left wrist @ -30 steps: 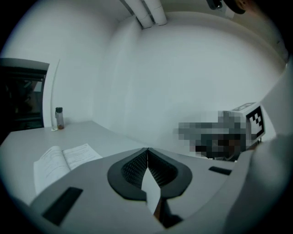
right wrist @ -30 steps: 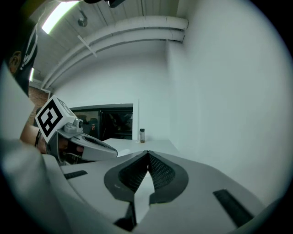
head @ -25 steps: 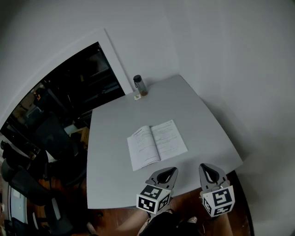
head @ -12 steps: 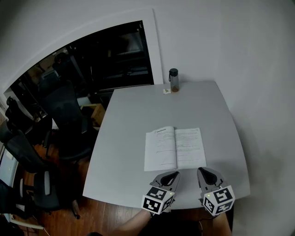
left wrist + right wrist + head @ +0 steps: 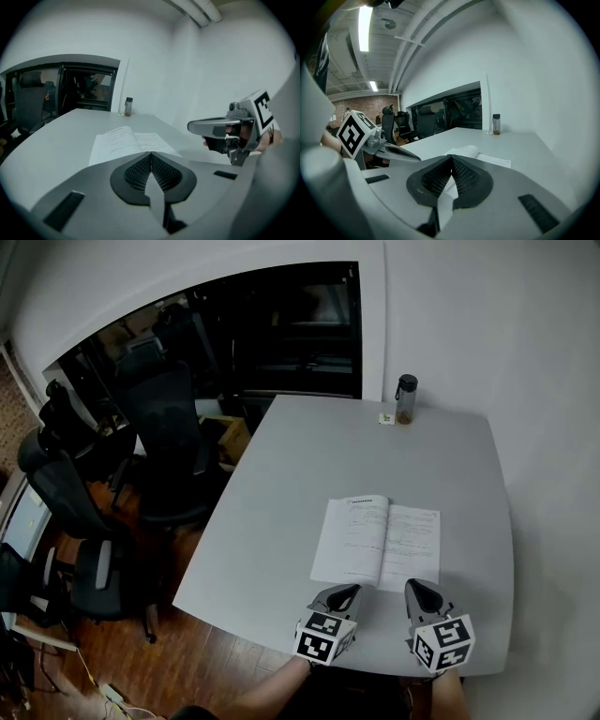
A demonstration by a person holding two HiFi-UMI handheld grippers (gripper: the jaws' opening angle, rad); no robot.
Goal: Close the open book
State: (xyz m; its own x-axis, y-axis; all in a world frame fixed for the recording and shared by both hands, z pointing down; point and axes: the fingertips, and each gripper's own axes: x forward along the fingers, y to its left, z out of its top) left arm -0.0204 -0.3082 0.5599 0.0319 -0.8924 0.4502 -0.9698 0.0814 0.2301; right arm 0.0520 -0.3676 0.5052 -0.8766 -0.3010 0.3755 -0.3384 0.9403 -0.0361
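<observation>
**Book open, no contact yet**

The thin white open book lies flat, pages up, on the near-right part of the plain grey table. Its fold runs approx. away from the person. The left half looks a bit higher near the fold; the right half is flat.

Both tools are just in front of the book's near edge, not touching it. The left gripper points at the left half and the right gripper at the right half's near corner. Each has its jaws pressed together w/ nothing between them, as their own views show.

On the far side of the table stand a clear bottle with dark cap and a small white card beside it, both well apart from the book. Black office chairs stand to the left of the table.

Judgement: the step in hand is the approach; closing is not begun. The next move prob. needs one tip under the outer edge of one half, to lift it over the fold onto the other. The 2nd gripper should hold the other half down so the book does not slide.
</observation>
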